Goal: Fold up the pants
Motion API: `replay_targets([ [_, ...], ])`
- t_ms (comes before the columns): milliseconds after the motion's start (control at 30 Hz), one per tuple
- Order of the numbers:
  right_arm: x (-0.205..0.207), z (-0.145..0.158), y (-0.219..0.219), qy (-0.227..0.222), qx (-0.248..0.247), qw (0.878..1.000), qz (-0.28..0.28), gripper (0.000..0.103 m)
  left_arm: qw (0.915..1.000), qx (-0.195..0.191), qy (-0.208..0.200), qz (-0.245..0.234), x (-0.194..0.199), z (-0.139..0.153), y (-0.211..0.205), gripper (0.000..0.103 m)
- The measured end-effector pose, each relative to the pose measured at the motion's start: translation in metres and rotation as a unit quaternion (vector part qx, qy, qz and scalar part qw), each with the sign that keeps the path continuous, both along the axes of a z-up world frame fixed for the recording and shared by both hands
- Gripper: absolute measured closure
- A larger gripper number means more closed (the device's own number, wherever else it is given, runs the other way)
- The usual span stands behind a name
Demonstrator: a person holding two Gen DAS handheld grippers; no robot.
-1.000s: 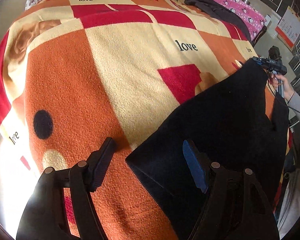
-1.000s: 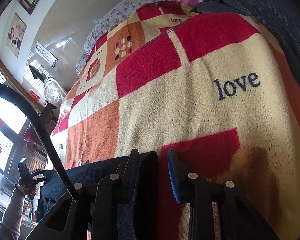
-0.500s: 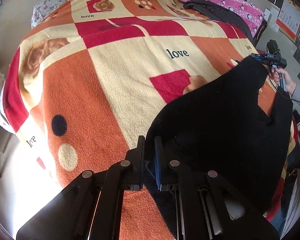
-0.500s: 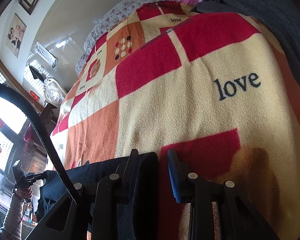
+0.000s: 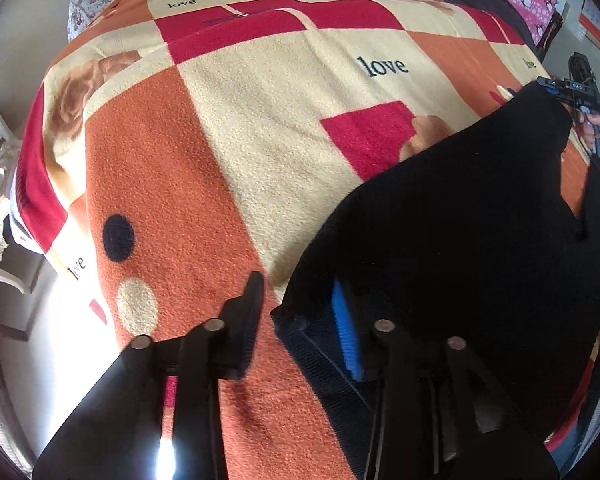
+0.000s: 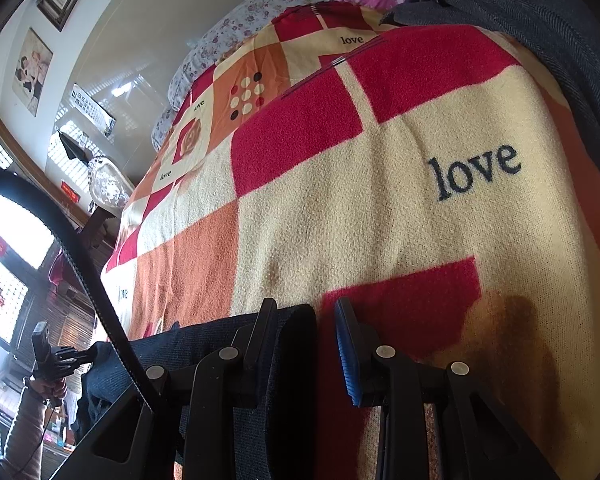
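The blanket (image 5: 228,168), a patchwork of orange, cream and red squares, covers the whole bed, and everything here is placed against it. The pants (image 5: 472,216), dark and spread wide, lie over the blanket's near right part, one corner reaching the red square below the word "love" and another corner lying near the orange patch with the dark dot. The change is at that near corner: half a second ago the left gripper (image 5: 300,316) had its jaws pressed together on the cloth, and now they stand well apart, the blue-padded finger over the pants and the other finger over bare orange blanket, so the corner looks released and lies on the blanket. At the far corner the right gripper (image 6: 306,344) sits as it did before, its jaws apart with a thick fold of cloth between them; whether the pads actually press that fold I cannot tell. My reading is that the pants have just been laid out flat, and the folding itself has not yet begun; the next grip probably has to take an edge and carry it across.
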State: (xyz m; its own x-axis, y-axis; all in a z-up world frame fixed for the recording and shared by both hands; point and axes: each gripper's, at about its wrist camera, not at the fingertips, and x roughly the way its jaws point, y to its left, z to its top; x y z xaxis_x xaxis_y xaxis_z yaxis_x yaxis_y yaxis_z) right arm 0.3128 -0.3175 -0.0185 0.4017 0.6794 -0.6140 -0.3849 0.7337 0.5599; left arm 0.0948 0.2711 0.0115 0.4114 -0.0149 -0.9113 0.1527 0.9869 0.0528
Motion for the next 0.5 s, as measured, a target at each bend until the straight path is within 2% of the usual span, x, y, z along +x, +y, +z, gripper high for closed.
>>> replay_targets([
  [33,0.000,0.000,0.000,0.000,0.000,1.000,0.000,0.075,1.0000,0.001,0.000,0.004,0.001,0.000,0.003,0.053],
  [267,0.000,0.001,0.001,0.000,0.001,1.000,0.000,0.075,0.9988,-0.047,-0.003,0.016,0.000,-0.004,0.013,0.053],
  [300,0.000,0.001,0.001,0.000,0.001,1.000,0.000,0.075,0.9983,-0.055,-0.004,0.019,-0.001,-0.004,0.013,0.057],
  [333,0.000,0.001,0.001,0.000,0.001,1.000,0.000,0.075,0.9976,-0.067,-0.007,0.016,-0.003,-0.003,0.013,0.076],
  [400,0.000,0.000,0.001,0.000,0.001,1.000,0.000,0.075,0.9973,-0.072,-0.016,0.008,-0.007,-0.001,0.008,0.091],
  [500,0.000,0.000,0.002,0.000,0.003,1.000,0.000,0.075,0.9976,-0.060,-0.031,0.015,-0.012,0.001,0.002,0.093],
])
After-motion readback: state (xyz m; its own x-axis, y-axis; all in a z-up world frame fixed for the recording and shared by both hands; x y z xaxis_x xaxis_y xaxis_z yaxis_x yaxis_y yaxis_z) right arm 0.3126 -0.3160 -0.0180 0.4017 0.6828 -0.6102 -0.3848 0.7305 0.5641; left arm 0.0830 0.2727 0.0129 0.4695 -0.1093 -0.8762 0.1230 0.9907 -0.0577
